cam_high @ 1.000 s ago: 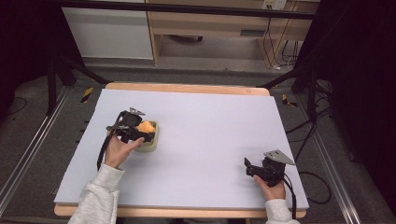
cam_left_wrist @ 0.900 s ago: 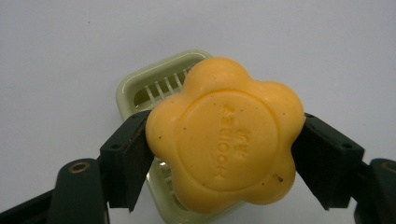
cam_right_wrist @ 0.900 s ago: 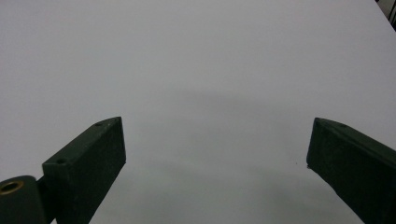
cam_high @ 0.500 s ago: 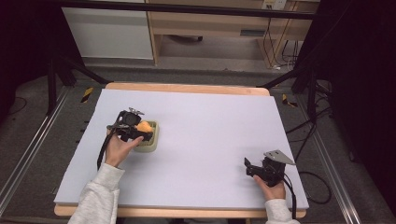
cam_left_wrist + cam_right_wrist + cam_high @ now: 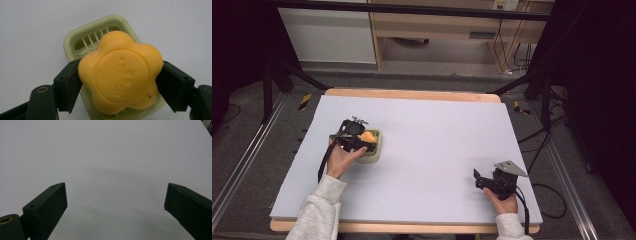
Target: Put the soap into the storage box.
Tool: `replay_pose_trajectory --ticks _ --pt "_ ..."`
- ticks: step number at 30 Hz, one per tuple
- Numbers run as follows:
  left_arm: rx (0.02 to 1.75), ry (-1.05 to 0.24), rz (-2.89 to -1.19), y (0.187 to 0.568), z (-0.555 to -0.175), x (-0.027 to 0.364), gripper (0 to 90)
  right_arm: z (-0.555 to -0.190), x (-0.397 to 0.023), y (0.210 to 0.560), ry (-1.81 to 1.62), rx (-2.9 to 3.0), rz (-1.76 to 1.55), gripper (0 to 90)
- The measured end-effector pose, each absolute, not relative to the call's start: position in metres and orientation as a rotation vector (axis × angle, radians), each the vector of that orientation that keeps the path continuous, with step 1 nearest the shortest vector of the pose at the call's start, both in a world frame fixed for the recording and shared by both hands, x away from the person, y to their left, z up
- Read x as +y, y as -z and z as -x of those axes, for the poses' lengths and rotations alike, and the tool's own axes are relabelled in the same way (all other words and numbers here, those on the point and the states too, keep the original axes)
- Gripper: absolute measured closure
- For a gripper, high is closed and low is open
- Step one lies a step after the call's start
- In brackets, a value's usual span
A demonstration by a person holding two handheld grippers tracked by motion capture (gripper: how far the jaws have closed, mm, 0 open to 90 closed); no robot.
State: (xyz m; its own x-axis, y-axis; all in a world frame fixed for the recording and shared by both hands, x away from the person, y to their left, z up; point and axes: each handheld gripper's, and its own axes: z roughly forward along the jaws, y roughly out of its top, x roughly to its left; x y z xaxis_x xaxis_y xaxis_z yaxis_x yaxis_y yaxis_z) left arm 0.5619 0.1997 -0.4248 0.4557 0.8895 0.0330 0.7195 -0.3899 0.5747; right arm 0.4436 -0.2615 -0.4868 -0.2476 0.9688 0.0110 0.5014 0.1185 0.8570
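We have the orange flower-shaped bar of soap (image 5: pixel 120 75) pinched between the two black jaws of the left gripper (image 5: pixel 120 82), which press on its opposite lobes, and it sits directly over the pale green plastic soap dish with a slatted floor (image 5: pixel 100 40), near the left side of the table. Whether the soap rests on the dish or hangs just above it, we cannot tell. To do this step well, we judge that we should keep the bar level and centred over the dish's well, keep the grip even on the rounded lobes so the slick bar does not squirt out, and move straight up or down so a jaw does not catch the dish's rim. The right gripper (image 5: pixel 479 180) rests well apart at the near right corner of the pale lilac tabletop (image 5: pixel 437 130), jaws spread wide with nothing between them. Nothing else lies on the board to get in our way.
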Motion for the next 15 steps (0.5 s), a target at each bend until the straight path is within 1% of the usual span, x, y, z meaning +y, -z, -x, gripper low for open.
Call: replay_pose_trajectory --ticks 15 --pt "1.35 -0.455 -2.257 0.4318 -0.5638 0.1963 25.3 -0.4436 -0.2615 0.4868 -1.041 1.822 -1.424 5.0"
